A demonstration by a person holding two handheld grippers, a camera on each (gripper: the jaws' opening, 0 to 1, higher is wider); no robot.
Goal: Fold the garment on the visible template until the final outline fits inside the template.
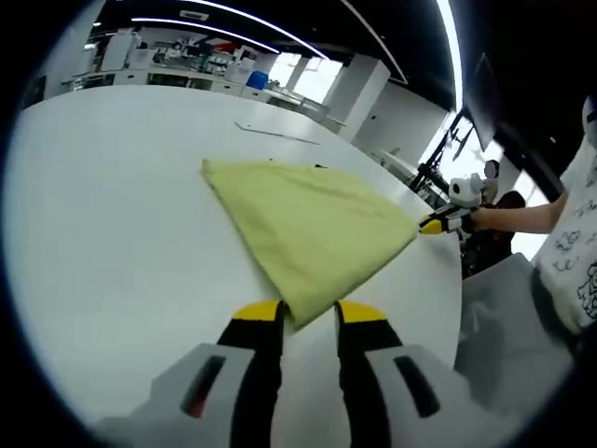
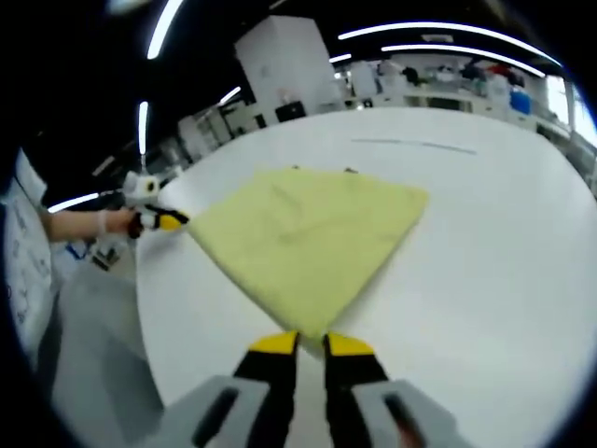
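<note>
Two tongs are pinching opposite corners of the yellow cloth (image 1: 308, 229) on the white bench (image 1: 121, 233): left tongs (image 1: 309, 313) at its 6 o'clock corner, right tongs (image 2: 312, 343) likewise.

garment (image 1: 312, 229): soft yellow-green cloth, matt, with a fine slightly napped weave; faint creases show across its top in the right gripper view (image 2: 308, 243)
table (image 1: 112, 215): smooth white top, hard-looking, with a low satin sheen; no grain or texture to be seen
left gripper (image 1: 310, 317): yellow jaw tips with a smooth plastic look, black matt jaw bodies behind them, pale grey smooth housing lower down
right gripper (image 2: 312, 343): same make-up, yellow smooth tips, black matt jaws, grey plastic-looking shell
sleeve (image 1: 574, 243): white cloth, matt, printed with dark marks
line on table (image 1: 275, 133): thin and dark; material cannot be told
</note>
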